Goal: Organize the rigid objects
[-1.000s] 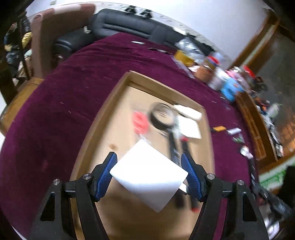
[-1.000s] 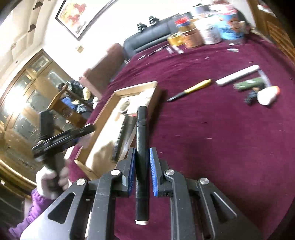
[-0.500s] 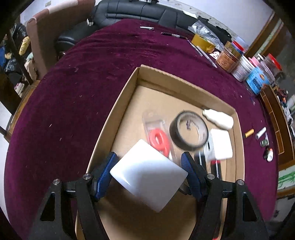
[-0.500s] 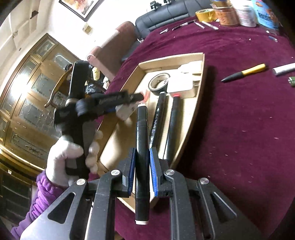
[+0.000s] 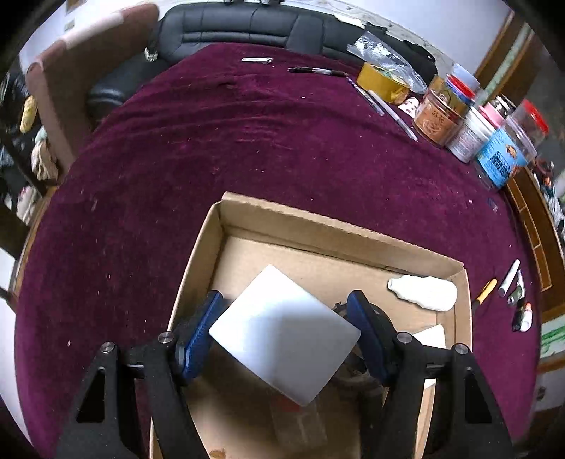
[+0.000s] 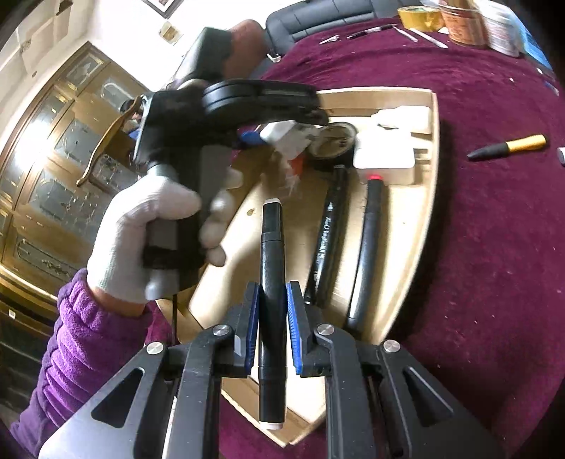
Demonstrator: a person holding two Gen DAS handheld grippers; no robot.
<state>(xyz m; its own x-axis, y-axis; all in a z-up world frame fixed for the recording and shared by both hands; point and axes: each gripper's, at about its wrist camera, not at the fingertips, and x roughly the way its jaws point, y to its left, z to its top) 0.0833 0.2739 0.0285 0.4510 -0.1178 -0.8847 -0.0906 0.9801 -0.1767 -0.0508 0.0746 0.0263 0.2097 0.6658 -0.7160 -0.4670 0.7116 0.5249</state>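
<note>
My left gripper (image 5: 284, 317) is shut on a white square block (image 5: 282, 335), held by two corners over the cardboard tray (image 5: 317, 226); it also shows in the right wrist view (image 6: 282, 136). My right gripper (image 6: 270, 317) is shut on a black marker (image 6: 270, 282) with white ends, held over the tray's near end (image 6: 416, 254). In the tray lie two black markers (image 6: 326, 240), a black tape roll (image 6: 333, 141), a white box (image 6: 385, 155), a white bottle (image 5: 423, 293) and a red item (image 6: 296, 166).
The tray sits on a maroon tablecloth (image 5: 247, 141). Jars (image 5: 459, 116), yellow tape (image 5: 381, 81) and pens (image 5: 317, 70) stand at the far edge. A yellow-handled knife (image 6: 508, 146) and small items (image 5: 519, 300) lie right of the tray. A sofa (image 5: 247, 24) is behind.
My left gripper has carried the white block toward the tray's far end. My right gripper has moved the marker over the tray, beside the two lying markers.
</note>
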